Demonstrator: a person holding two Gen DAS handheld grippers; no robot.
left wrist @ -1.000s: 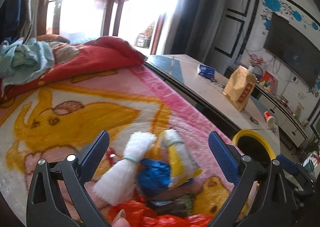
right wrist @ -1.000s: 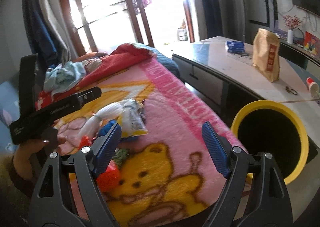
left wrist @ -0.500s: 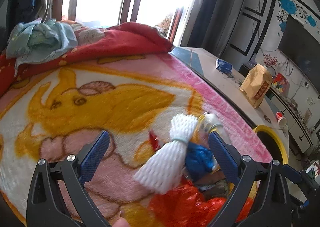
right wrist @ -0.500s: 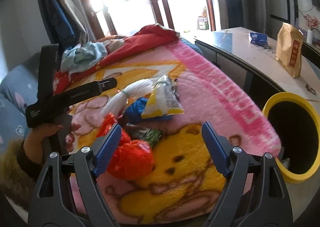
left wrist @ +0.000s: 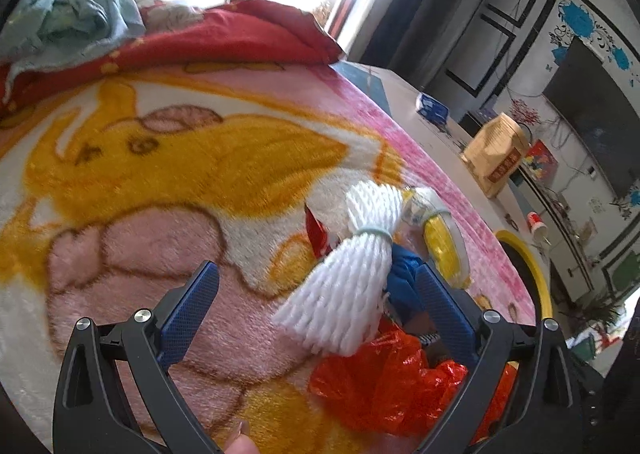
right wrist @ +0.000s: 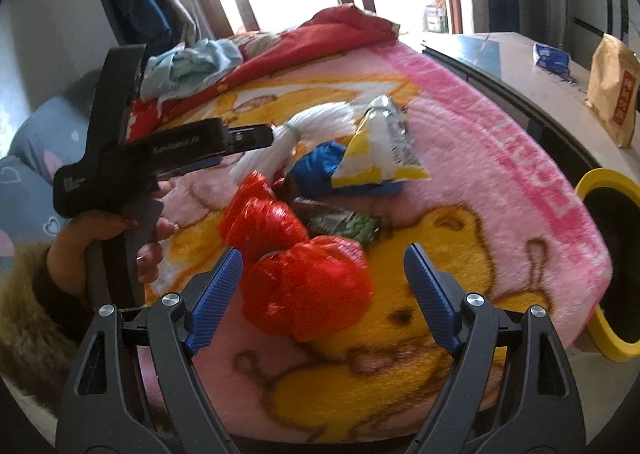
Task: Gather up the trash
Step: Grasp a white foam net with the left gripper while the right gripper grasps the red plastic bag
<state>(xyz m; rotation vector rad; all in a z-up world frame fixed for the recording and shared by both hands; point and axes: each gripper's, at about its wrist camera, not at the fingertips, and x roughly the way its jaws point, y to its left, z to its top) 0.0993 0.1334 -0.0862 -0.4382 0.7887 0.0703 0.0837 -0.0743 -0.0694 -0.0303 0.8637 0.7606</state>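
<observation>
A heap of trash lies on the pink cartoon blanket. It holds a red plastic bag, a white foam net bundle, a blue wrapper, a yellow-and-white snack packet and a dark green wrapper. My right gripper stands open, its fingers either side of the red bag without pressing it. My left gripper is open too, just before the foam net, which lies toward its right finger. In the right wrist view the left gripper's black body is held by a hand above the foam net.
A yellow-rimmed bin stands on the floor off the bed's right edge. Beyond it a long low cabinet carries a brown paper bag and a blue packet. A red quilt and crumpled clothes lie at the bed's far end.
Both grippers have sunk closer to the trash heap. The red bag now lies between the right gripper's fingers, and the foam net looms larger before the left gripper. Both stay open.
</observation>
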